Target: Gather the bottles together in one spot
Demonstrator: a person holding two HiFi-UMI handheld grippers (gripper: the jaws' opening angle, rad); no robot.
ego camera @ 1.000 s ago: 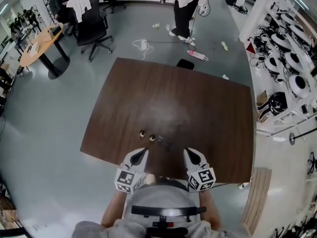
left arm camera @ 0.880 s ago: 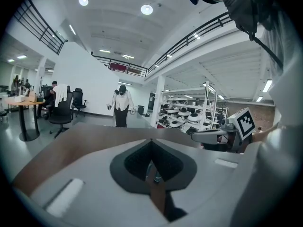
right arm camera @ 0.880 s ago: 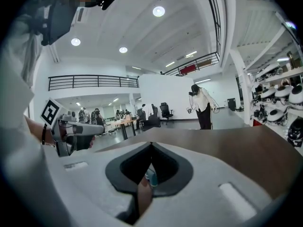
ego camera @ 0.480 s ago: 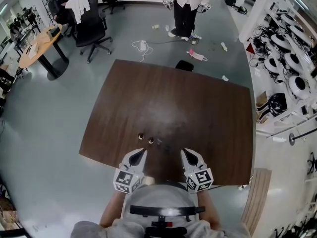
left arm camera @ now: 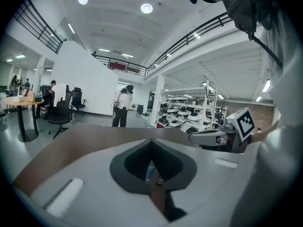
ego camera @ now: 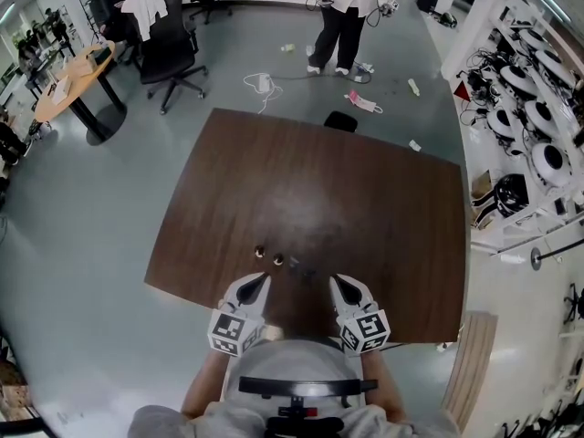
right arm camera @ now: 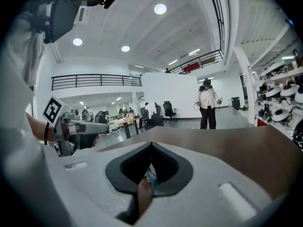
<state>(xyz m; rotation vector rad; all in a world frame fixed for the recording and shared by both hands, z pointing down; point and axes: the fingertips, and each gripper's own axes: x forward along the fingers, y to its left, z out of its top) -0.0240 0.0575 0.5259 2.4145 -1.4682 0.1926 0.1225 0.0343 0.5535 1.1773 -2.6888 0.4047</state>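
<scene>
Three small bottles stand close together near the table's front edge: one (ego camera: pixel 260 251) at the left, one (ego camera: pixel 278 259) in the middle, and a darker one (ego camera: pixel 297 264) to their right. My left gripper (ego camera: pixel 264 280) is just in front of them with its jaws shut and nothing between them. My right gripper (ego camera: pixel 335 280) sits to the right of the bottles, also shut and empty. In the left gripper view the jaws (left arm camera: pixel 151 141) meet at a point, and pale bottles (left arm camera: pixel 150 171) show through the hole behind the tips. The right gripper view shows the same shut tips (right arm camera: pixel 151 144).
The brown table (ego camera: pixel 365 199) stretches away ahead. A person (ego camera: pixel 342 7) stands on the floor beyond its far edge, with office chairs (ego camera: pixel 169 48) and a round table (ego camera: pixel 73 76) at the back left. Shelves with gear (ego camera: pixel 529 80) line the right side.
Both grippers have stayed where they were. The person beyond the table has shifted their stance.
</scene>
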